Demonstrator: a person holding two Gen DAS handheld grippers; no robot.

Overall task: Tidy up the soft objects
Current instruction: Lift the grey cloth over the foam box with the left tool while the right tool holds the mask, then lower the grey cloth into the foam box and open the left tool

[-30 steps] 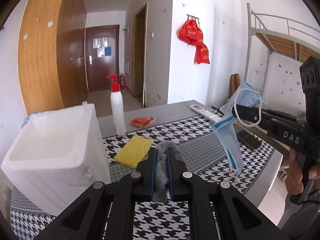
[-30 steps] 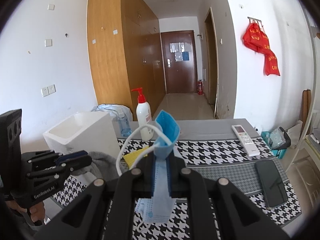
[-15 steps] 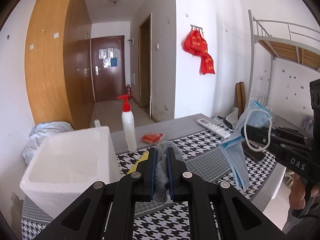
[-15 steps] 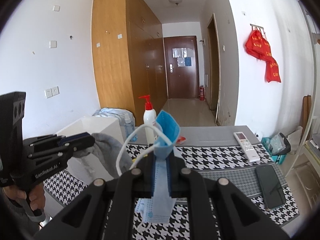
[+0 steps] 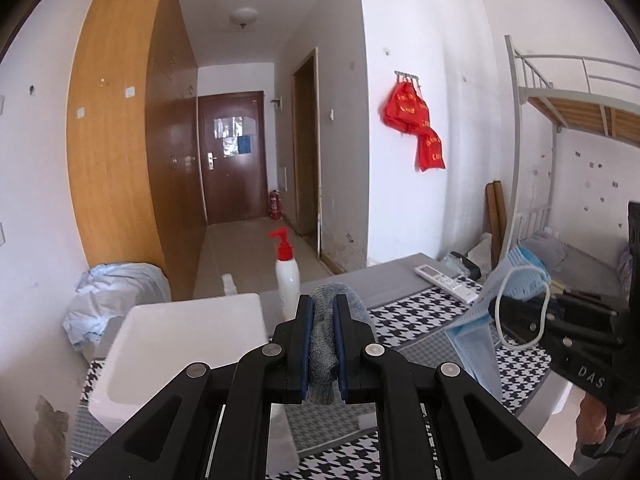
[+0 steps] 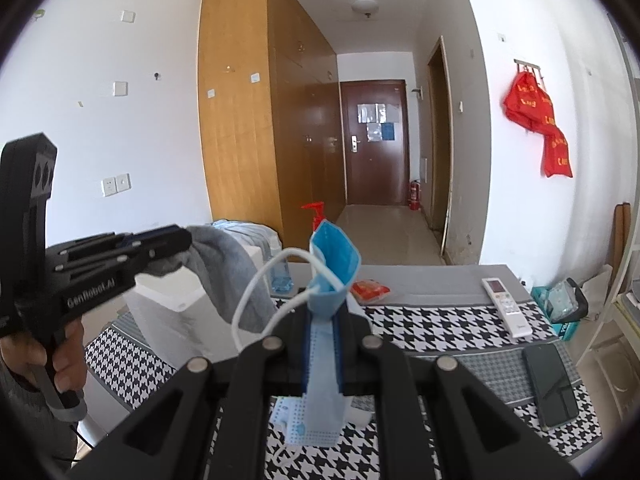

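Both grippers have risen since a second ago; the table sits lower in each view and the yellow sponge has dropped out of sight behind the tools.

Left gripper (image 5: 323, 344): jaws closed tight on a grey cloth (image 5: 322, 346), fabric bunched between the pads and bulging above and below them. From the right wrist view the cloth (image 6: 230, 268) hangs in a limp fold from the tool tip, held above the white foam box (image 6: 172, 316).

Right gripper (image 6: 322, 344): jaws pinched on a blue face mask (image 6: 330, 264), folded lengthwise. Long axis runs along the fingers, one end poking up and forward, the other drooping under the jaws. White ear loop (image 6: 264, 288) arcs free to the left.

Handling, as judged: both items very light, soft, no stiffness; they sag from whatever point is pinched. A mid-body pinch looks secure. The loose loop could snag on the box rim or the other tool.

Box (image 5: 180, 344) opening faces up, just left of the cloth. Pump bottle (image 5: 287, 276) stands behind it on the checked table cover (image 6: 440, 324).
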